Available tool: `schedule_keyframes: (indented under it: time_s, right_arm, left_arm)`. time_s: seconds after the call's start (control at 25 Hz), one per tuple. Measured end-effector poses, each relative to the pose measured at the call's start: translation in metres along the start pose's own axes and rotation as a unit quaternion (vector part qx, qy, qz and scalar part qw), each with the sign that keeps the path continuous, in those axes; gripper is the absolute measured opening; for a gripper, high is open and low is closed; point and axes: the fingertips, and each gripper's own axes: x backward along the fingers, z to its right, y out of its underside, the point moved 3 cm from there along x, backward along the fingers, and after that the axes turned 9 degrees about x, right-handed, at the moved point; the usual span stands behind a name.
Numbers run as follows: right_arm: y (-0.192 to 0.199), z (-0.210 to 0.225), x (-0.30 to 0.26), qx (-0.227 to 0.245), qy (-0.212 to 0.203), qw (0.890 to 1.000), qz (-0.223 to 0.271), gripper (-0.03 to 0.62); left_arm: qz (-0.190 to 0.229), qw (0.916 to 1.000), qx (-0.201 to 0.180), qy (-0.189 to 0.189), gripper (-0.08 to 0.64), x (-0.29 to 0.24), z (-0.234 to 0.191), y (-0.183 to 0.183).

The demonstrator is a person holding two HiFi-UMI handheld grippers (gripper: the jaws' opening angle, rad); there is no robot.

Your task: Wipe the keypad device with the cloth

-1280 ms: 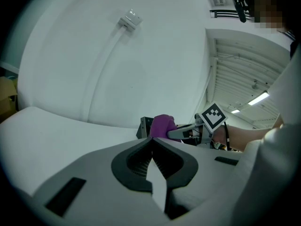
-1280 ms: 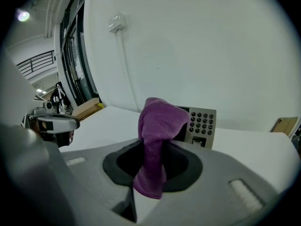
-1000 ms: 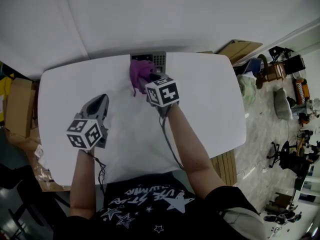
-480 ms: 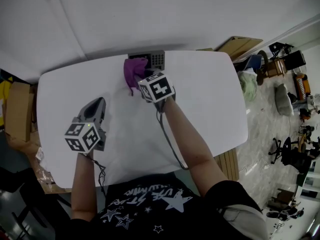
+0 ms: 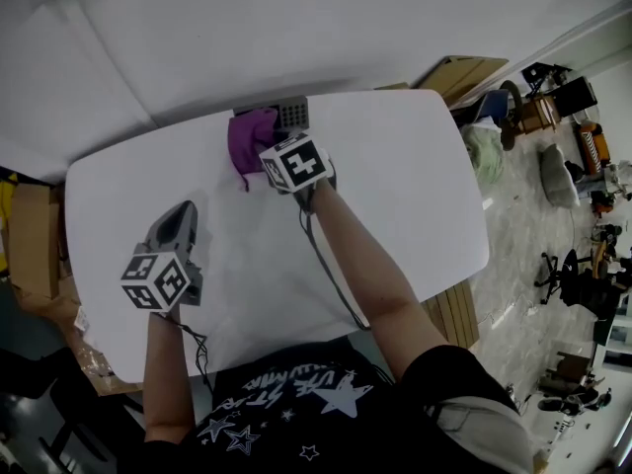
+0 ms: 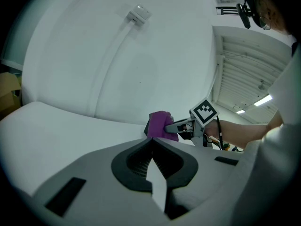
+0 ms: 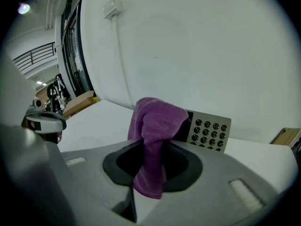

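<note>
In the head view, the keypad device (image 5: 291, 114) lies at the far edge of the white tabletop (image 5: 405, 186). It is a flat grey slab with a grid of dark buttons. The purple cloth (image 5: 247, 141) covers the device's left part. The right gripper (image 5: 273, 152) sits just on the near side of the device and is clamped on the cloth. The left gripper (image 5: 182, 210) hangs well apart from the device, nearer to us and off to the left, over bare tabletop.

In the left gripper view, the jaws are pressed together with nothing between them. Past them we see the cloth bunched at the tip of the right gripper. We cannot make out the device's buttons from here.

In the right gripper view, the jaws pinch a fold of the cloth. The cloth rises in a soft lump and droops over the left end of the device. The device's face is matte and silvery with rows of small round buttons, and it seems tilted up towards us.

We judge the cloth to be light, limp and fuzzy, so it will drag and fold as it moves. A bunched fold is the sound place to hold it. The device looks stiff and probably light, so it may slide on the smooth tabletop. We would steady it by its right edge.
</note>
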Motion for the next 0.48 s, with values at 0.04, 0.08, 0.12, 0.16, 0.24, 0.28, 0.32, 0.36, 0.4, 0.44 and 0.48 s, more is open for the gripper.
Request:
schedule_keyframes:
  time_s: [0.04,0.08,0.12,0.16,0.24,0.28,0.32,0.36,0.4,0.44,0.48]
  right_arm:
    - [0.002,0.002,0.0,-0.003,0.001,1.0,-0.001,0.094]
    - [0.004,0.004,0.001,-0.006,0.002,1.0,-0.001,0.094]
    - [0.005,0.007,0.002,-0.01,0.003,1.0,-0.002,0.095]
    - [0.006,0.01,0.003,-0.013,0.005,1.0,-0.002,0.095]
    - [0.008,0.016,0.006,-0.019,0.008,1.0,0.0,0.095]
    - [0.009,0.019,0.007,-0.022,0.009,1.0,0.001,0.094]
    - [0.01,0.021,0.008,-0.024,0.011,1.0,0.001,0.094]
    - [0.011,0.024,0.01,-0.026,0.013,1.0,0.002,0.094]
    - [0.012,0.028,0.011,-0.028,0.015,0.999,0.002,0.094]
    - [0.013,0.031,0.013,-0.031,0.018,0.999,0.002,0.094]
    - [0.015,0.034,0.014,-0.034,0.021,0.999,0.002,0.094]
  left_arm:
    - [0.0,1.0,0.0,0.0,0.008,-0.001,0.0,0.0]
    - [0.0,1.0,-0.001,0.0,0.008,-0.002,0.0,0.0]
    - [0.0,1.0,-0.001,0.0,0.008,-0.003,0.001,-0.001]
    - [-0.001,1.0,-0.001,0.001,0.008,-0.004,0.002,-0.001]
    - [-0.003,1.0,-0.001,0.002,0.008,-0.006,0.005,0.0]
    - [-0.004,1.0,-0.002,0.002,0.008,-0.006,0.006,0.0]
    - [-0.005,1.0,-0.002,0.002,0.008,-0.007,0.007,0.0]
    - [-0.005,1.0,-0.002,0.003,0.008,-0.008,0.008,0.001]
    - [-0.006,1.0,-0.003,0.003,0.008,-0.009,0.009,0.001]
    - [-0.007,1.0,-0.003,0.003,0.008,-0.009,0.009,0.001]
    - [-0.007,1.0,-0.004,0.004,0.008,-0.01,0.01,0.002]
